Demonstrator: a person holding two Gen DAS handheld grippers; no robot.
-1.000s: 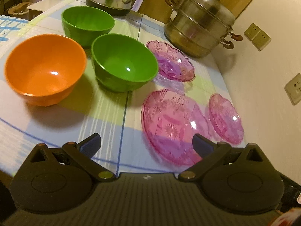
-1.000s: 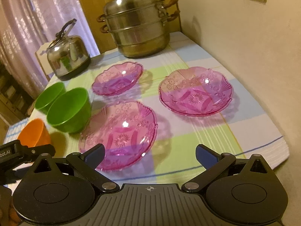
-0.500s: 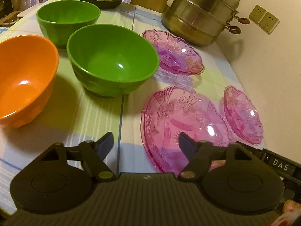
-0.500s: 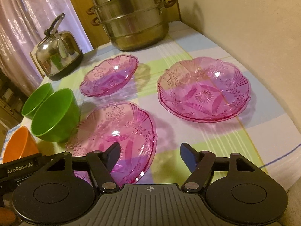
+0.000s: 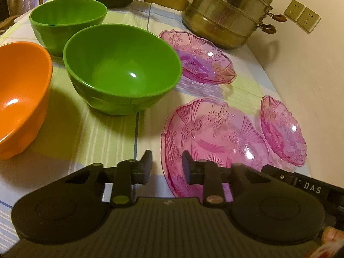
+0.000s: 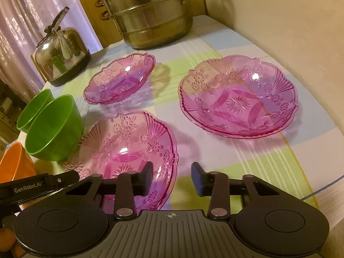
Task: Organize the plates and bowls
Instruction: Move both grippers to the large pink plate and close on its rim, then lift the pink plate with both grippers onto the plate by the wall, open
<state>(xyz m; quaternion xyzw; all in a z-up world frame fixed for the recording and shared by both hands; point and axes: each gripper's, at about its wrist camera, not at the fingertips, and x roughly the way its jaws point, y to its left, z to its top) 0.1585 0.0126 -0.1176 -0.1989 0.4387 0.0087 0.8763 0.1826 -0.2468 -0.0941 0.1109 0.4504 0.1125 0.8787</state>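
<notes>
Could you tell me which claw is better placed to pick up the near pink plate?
Probably both: the near plate has the left claw straddling its left rim and the right claw straddling its right rim.

"DAS" marks the right tongs (image 5: 311, 190); "GenRobot.AI" the left tongs (image 6: 28, 190).

Cream wall (image 5: 301, 68), lilac curtain (image 6: 32, 10), wooden door (image 6: 86, 0).

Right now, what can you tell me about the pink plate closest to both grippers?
The nearest pink plate looks like clear pink glass, pressed with flowers, fans and a star, with a wavy rim. It lies flat on the checked tablecloth, empty, beside a green bowl. The left gripper and right gripper straddle its edge, not yet clamped.
</notes>
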